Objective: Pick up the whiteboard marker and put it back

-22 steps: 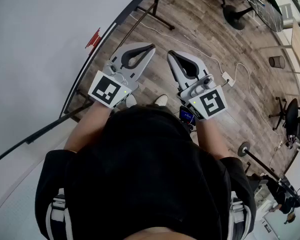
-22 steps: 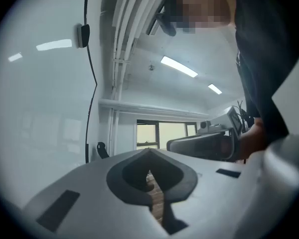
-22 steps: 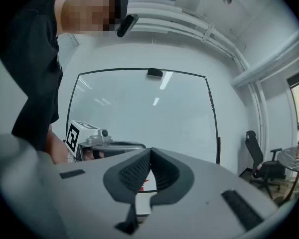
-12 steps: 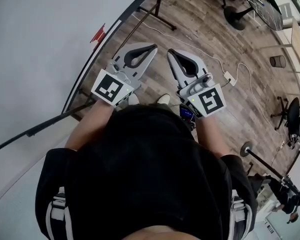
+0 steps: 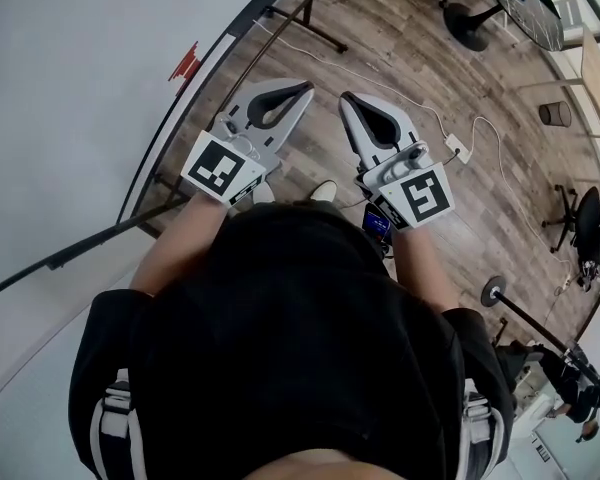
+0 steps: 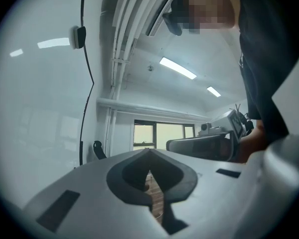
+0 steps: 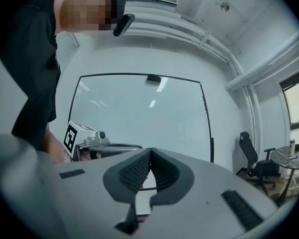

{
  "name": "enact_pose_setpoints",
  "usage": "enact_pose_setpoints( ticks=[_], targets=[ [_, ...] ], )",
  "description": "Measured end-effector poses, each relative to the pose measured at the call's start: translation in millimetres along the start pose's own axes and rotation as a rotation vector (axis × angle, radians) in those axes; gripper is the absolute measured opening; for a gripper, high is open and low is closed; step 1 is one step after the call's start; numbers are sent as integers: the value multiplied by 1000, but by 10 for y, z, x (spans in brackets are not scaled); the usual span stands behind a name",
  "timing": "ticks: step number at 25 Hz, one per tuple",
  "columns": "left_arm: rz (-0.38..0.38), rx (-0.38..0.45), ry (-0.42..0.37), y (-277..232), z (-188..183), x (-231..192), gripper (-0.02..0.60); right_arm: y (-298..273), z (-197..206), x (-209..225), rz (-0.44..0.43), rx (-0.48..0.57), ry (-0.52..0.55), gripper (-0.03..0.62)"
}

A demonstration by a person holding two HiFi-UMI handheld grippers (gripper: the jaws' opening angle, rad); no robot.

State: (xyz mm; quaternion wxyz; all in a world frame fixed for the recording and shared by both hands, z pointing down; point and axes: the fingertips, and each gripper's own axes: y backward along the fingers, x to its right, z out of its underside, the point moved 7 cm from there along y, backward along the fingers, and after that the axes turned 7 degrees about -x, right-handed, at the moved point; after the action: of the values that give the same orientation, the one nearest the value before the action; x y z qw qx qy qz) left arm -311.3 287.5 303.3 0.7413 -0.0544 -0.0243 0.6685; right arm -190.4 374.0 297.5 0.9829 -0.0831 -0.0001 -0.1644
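No whiteboard marker can be made out for certain. A small red object (image 5: 185,63) sits on the ledge of the whiteboard (image 5: 80,88); I cannot tell what it is. My left gripper (image 5: 305,88) is held in front of the person's chest with its jaws closed tip to tip and nothing between them (image 6: 149,150). My right gripper (image 5: 346,98) is beside it, also shut and empty (image 7: 150,149). Both point out over the wooden floor (image 5: 410,58), right of the board's lower edge. The whiteboard (image 7: 139,108) fills the right gripper view's background.
The board's stand legs (image 5: 305,23) rest on the floor ahead. A white cable with a power strip (image 5: 456,149) runs to the right. Office chairs (image 5: 580,233), a bin (image 5: 554,114) and a lamp base (image 5: 492,293) stand farther right.
Both grippers have edged slightly forward and stay shut. The view has shifted a little; the red object on the ledge appears lower left than half a second ago.
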Motion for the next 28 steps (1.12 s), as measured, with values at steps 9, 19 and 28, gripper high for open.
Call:
enact_pose_setpoints(
  ticks=[9, 19, 28],
  targets=[
    [-18, -10, -24, -512, -91, 339, 3, 406, 30, 454, -24, 18, 2, -5],
    [-47, -25, -21, -943, -96, 634, 3, 669, 111, 859, -63, 30, -12, -5],
    [-45, -27, -9, -1265, 17, 299, 3, 429, 177, 1231, -51, 8, -21, -5]
  ],
)
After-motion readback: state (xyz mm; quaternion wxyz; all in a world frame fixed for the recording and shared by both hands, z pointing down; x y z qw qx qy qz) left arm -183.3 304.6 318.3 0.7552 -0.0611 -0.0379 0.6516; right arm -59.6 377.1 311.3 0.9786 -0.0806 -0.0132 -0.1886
